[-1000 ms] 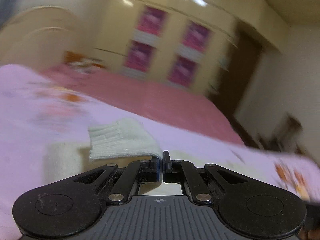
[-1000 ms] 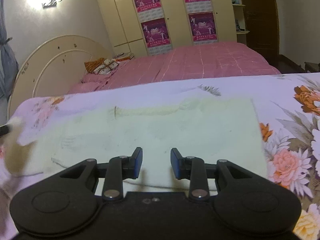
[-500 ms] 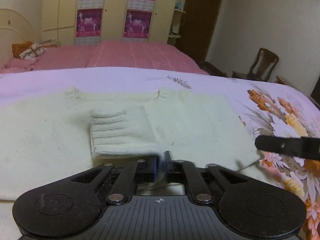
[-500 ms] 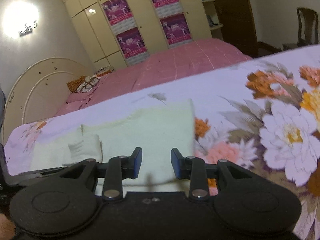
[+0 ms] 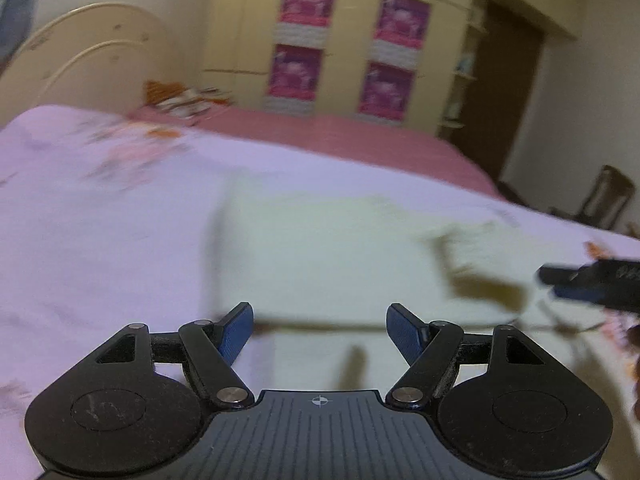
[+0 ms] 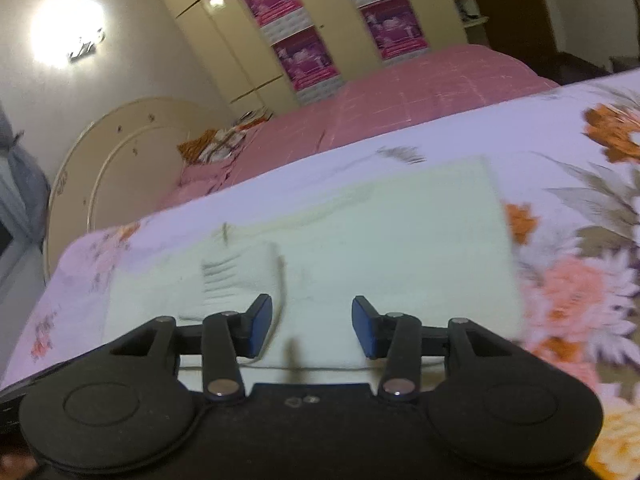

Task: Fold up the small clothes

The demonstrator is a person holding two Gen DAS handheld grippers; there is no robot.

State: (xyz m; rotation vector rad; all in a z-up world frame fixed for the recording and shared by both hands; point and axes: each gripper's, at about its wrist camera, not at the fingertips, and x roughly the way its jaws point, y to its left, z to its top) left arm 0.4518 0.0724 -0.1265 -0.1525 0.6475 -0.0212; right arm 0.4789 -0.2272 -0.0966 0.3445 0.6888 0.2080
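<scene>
**Already one sleeve in, the rest of the fold still ahead of us**

Now we have the small cream sweater [image 6: 392,240] lying flat on the flowered bedspread [image 6: 580,184], front hem toward us. One sleeve [image 6: 240,276] is folded in across the body, its ribbed cuff resting on top of the knit on the left side as the right wrist view shows it. That is the part we judge done. The other side of the sweater looks unfolded, and the body has not been doubled over, so most of the fold remains.

Our left gripper [image 5: 320,334] hangs above the near hem with its jaws spread wide; they have just been opening, and nothing sits between them. Our right gripper [image 6: 312,328] also stands over the near hem, jaws partly apart and empty, having just opened a little further. Its tip also pokes into the left wrist view from the right edge.

Beyond the bedspread we see a pink bed [image 6: 420,92], a cream headboard [image 6: 120,152] and wardrobe doors with pink posters [image 6: 308,60]. Blur hides finer detail of the knit in the left view.
</scene>
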